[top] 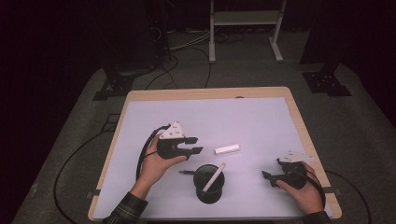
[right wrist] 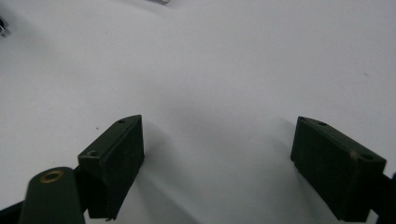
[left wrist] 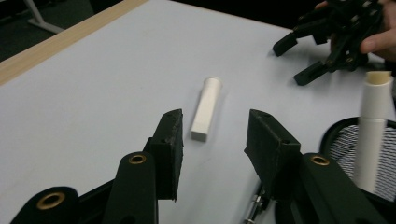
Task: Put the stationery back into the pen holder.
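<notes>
Left gripper aimed at a white stick on the table

The table bears a black cup holding one stick; left gripper, jaws apart and empty, points at the loose stick just ahead; right gripper rests wide open near the table's right edge.

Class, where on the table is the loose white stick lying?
In the high view the white stick lies flat near the table's middle, just beyond the black mesh cup, right of the left gripper.
</notes>
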The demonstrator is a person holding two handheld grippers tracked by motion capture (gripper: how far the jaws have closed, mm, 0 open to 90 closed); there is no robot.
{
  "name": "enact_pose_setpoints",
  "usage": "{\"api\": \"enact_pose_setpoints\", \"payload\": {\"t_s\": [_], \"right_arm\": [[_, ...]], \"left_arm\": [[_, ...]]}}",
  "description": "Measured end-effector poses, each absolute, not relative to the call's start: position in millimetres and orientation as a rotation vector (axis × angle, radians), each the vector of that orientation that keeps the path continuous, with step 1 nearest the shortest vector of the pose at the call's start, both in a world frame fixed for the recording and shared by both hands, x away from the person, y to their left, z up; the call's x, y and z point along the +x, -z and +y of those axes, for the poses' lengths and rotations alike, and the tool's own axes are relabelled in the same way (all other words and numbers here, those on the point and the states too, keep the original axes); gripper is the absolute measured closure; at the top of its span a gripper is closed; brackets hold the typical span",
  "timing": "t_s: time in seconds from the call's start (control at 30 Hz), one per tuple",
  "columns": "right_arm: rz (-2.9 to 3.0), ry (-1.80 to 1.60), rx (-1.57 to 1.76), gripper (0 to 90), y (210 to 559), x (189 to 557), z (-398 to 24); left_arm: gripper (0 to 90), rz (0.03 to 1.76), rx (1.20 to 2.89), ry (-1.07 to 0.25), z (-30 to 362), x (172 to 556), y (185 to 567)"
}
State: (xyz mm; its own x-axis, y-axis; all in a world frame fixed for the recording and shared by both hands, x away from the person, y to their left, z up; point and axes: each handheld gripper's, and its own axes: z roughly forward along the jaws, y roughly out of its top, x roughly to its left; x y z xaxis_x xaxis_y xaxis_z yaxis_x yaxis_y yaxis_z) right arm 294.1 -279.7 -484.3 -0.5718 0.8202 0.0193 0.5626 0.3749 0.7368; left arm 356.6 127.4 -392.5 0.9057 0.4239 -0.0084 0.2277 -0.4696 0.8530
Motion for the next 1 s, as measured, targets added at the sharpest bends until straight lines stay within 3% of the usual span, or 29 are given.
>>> {"api": "enact_pose_setpoints", "payload": {"t_s": [1.0], "right_arm": [[2.29, -1.021, 1.208, 16.0, 484.2, 294.1, -279.7]], "left_arm": [[55.4, 0.437, 2.14, -0.18, 88.1, 397.0, 437.4]]}}
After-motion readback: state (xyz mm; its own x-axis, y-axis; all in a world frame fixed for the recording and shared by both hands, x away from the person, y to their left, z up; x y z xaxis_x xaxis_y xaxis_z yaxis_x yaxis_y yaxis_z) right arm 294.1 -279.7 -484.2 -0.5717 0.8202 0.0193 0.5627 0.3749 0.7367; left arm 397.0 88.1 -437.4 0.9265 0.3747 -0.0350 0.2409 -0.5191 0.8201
